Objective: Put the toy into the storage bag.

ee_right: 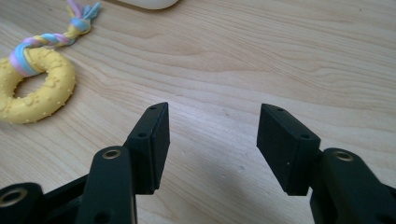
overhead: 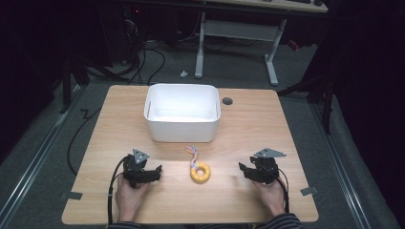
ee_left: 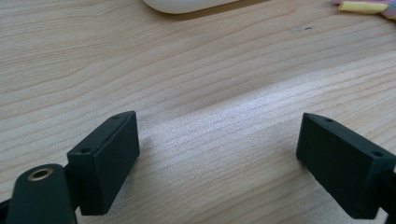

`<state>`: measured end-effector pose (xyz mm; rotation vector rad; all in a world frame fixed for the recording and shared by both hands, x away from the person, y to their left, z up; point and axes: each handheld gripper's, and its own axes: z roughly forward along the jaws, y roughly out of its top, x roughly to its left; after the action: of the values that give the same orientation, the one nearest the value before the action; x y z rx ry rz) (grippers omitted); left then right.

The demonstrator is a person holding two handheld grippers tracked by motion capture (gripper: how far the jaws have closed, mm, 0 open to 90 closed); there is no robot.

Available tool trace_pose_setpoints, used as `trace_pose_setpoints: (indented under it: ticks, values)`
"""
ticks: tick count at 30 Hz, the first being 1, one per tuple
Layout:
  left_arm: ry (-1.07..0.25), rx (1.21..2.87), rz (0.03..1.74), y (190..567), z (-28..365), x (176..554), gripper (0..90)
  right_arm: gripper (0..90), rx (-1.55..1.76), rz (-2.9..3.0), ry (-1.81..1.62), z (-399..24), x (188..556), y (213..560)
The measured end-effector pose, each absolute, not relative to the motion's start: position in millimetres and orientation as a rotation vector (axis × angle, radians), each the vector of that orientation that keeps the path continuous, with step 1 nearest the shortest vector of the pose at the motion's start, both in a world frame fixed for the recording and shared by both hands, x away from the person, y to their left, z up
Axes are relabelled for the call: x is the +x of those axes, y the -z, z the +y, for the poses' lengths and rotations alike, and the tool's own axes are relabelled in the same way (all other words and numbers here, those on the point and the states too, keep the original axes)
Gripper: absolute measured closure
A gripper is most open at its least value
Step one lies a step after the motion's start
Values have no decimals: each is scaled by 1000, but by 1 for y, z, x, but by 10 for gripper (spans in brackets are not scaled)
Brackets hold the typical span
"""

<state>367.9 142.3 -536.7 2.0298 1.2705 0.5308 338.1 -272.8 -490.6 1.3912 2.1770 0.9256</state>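
A yellow ring toy (overhead: 200,172) with a pastel braided rope (overhead: 193,151) tied through it lies on the wooden table (overhead: 114,129), in front of a white tub (overhead: 182,112). My left gripper (overhead: 155,171) rests on the table left of the ring, pointing toward it. In the left gripper view, the left gripper (ee_left: 219,126) has its jaws wide apart over bare wood. My right gripper (overhead: 243,169) sits right of the ring. In the right gripper view, the right gripper (ee_right: 212,116) is open with nothing between the jaws, and the ring toy (ee_right: 32,88) lies to the upper left.
The tub looks empty and stands at the table's middle back. A dark cable hole (overhead: 227,100) sits to the tub's right. Grey floor and a white desk frame (overhead: 272,57) lie beyond the far edge. A person's hands hold both grippers near the front edge.
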Motion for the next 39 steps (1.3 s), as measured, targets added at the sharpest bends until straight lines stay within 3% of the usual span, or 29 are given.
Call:
trace_pose_setpoints:
  ticks: [12,39]
  values:
    - [-533,2029,1271,537,142,368,136,403,1259,2280,-932,-235,346,480]
    - [-531,2030,1267,537,142,368,144,513,1121,2519,-928,-166,368,495]
